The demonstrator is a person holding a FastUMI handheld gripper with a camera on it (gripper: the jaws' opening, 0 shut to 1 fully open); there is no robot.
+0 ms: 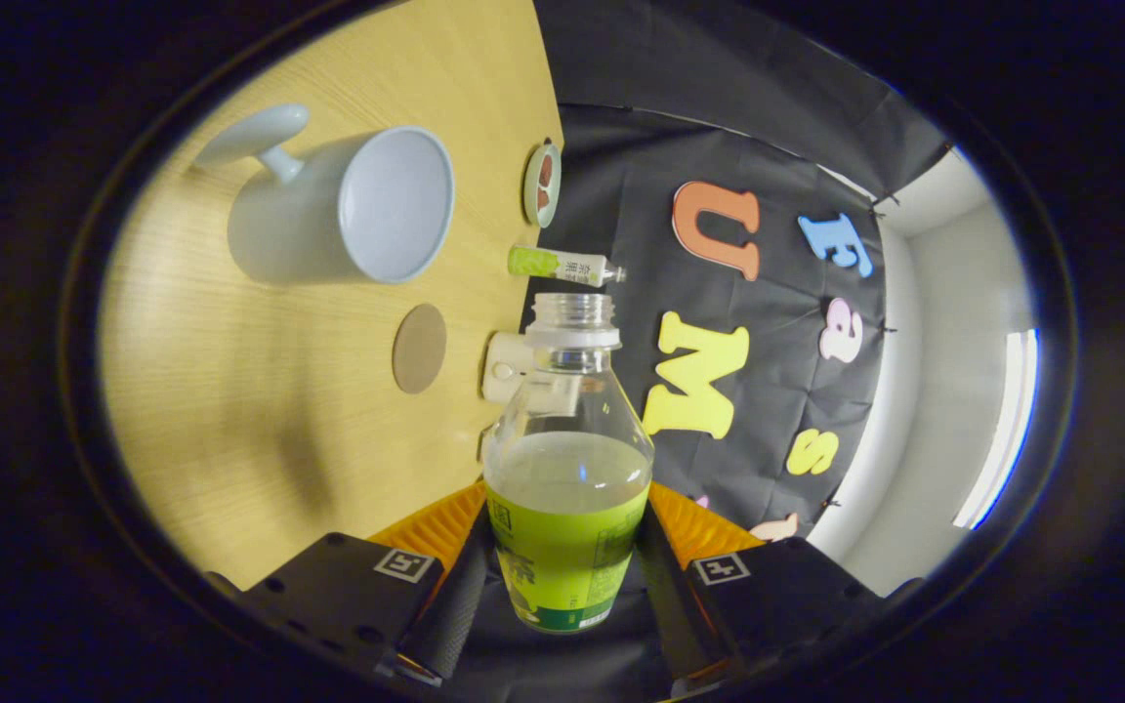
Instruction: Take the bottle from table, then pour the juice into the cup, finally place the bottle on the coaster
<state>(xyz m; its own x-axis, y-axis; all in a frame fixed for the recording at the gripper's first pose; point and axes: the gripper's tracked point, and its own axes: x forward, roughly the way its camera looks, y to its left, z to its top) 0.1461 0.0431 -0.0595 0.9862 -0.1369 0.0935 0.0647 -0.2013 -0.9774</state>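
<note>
In the gripper view, the gripper (pixel 567 576) is clamped on the bottle (pixel 567 469), with both fingers pressed against its labelled lower body. The bottle has no cap and its mouth points ahead, with pale juice sitting in its shoulder. The view is rolled sideways, so the wooden tabletop (pixel 260 410) stands like a wall. On it, the white cup (pixel 348 210) with a handle stands well beyond the fingers, its mouth open. The round brown coaster (pixel 419 348) lies nearer the tabletop's edge, between the cup and the bottle. Along that edge sit a small dish (pixel 542 184), a small tube (pixel 562 264) and a white device (pixel 506 366).
</note>
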